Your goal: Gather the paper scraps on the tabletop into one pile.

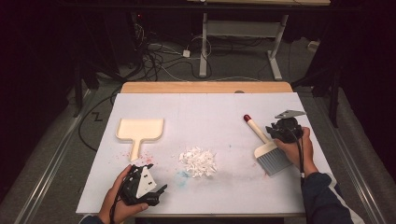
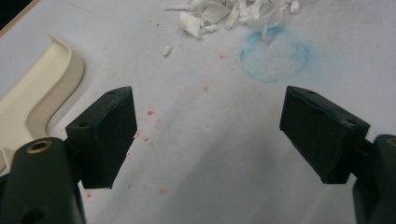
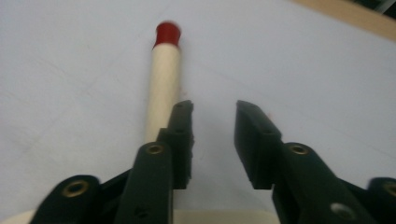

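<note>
A hand brush point(image 1: 266, 149) with grey bristles, a cream handle point(image 3: 163, 79) and a red tip lies at the table's right. My right gripper point(image 1: 272, 131) hovers over that handle. In the right gripper view its jaws point(image 3: 214, 135) stand apart with bare table between them, and the handle lies just outside the left jaw. A pile of white paper scraps point(image 1: 198, 161) sits mid-table. A cream dustpan point(image 1: 140, 129) lies at the left. Near the front left edge my left gripper point(image 1: 158, 192) is wide open point(image 2: 208, 135) and empty, facing the scraps point(image 2: 233, 11), with the dustpan point(image 2: 32, 102) on its left.
A white sheet point(image 1: 224, 116) covers the table, and a wooden strip point(image 1: 205, 87) shows at its far edge. A faint blue ring point(image 2: 275, 58) and red specks point(image 2: 150, 113) mark the sheet near the left gripper. Cables and desk legs point(image 1: 203, 46) stand on the floor beyond.
</note>
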`<state>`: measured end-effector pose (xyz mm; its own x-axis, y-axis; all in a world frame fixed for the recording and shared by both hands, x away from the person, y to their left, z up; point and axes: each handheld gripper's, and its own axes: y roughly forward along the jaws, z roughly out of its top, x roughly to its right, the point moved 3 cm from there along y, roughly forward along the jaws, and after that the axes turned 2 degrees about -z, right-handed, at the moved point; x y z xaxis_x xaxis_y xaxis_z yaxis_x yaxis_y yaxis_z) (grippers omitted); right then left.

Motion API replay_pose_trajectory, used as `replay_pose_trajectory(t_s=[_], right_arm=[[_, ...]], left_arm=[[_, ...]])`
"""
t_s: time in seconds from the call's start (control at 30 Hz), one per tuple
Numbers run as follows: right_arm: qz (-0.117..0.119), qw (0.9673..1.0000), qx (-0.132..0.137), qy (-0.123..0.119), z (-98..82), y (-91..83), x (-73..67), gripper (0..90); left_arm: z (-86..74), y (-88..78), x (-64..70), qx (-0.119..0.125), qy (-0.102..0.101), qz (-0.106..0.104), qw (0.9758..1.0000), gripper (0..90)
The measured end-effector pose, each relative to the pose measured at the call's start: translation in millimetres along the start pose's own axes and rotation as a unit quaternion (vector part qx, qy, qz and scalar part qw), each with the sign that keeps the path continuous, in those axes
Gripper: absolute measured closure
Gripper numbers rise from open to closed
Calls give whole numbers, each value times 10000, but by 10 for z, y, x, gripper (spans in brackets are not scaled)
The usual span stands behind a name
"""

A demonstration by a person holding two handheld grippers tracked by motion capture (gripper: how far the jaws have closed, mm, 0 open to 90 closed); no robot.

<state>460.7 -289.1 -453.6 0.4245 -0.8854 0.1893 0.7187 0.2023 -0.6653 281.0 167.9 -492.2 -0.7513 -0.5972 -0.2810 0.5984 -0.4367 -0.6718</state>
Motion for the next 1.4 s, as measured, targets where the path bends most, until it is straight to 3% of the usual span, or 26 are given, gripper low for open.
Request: replay_pose_trajectory(t_s=[0.07,0.13,0.27,0.43,0.53,0.63,0.77,0.93,1.0,1.3,1.4], right_arm=[[116,9994,326,-6,2,-141,-18,573],[88,9981,605,-54,-9,-294,-49,511],[208,9922,1222,-132,-69,-596,-124,431],[254,9788,2001,-346,-272,-927,-303,311],[213,9724,2284,-432,-414,-1056,-468,249],[202,9717,2234,-743,-547,-1119,-643,220],[231,9717,2126,-1001,-625,-1112,-757,218],[209,9723,2091,-1024,-611,-1127,-806,216],[171,9707,2152,-1060,-604,-1148,-824,213],[264,9730,2052,-1024,-638,-1206,-886,202],[263,9722,2056,-1087,-636,-1218,-919,201]], left_arm=[[-1,-7,-5,16,-10,17,10000,178],[3,-13,-13,42,-23,29,10000,175],[8,-27,-30,94,-58,67,9999,175],[4,-50,-57,155,-96,201,9996,173],[3,-69,-58,204,-121,280,9993,172],[-7,-72,-55,198,-120,337,9992,170],[-6,-81,-45,202,-94,387,9990,160],[-33,-105,-34,194,-96,424,9989,158],[-34,-115,-39,226,-129,437,9987,158],[-26,-57,-53,151,-117,390,9991,159],[-19,-49,-42,141,-96,378,9991,159]])
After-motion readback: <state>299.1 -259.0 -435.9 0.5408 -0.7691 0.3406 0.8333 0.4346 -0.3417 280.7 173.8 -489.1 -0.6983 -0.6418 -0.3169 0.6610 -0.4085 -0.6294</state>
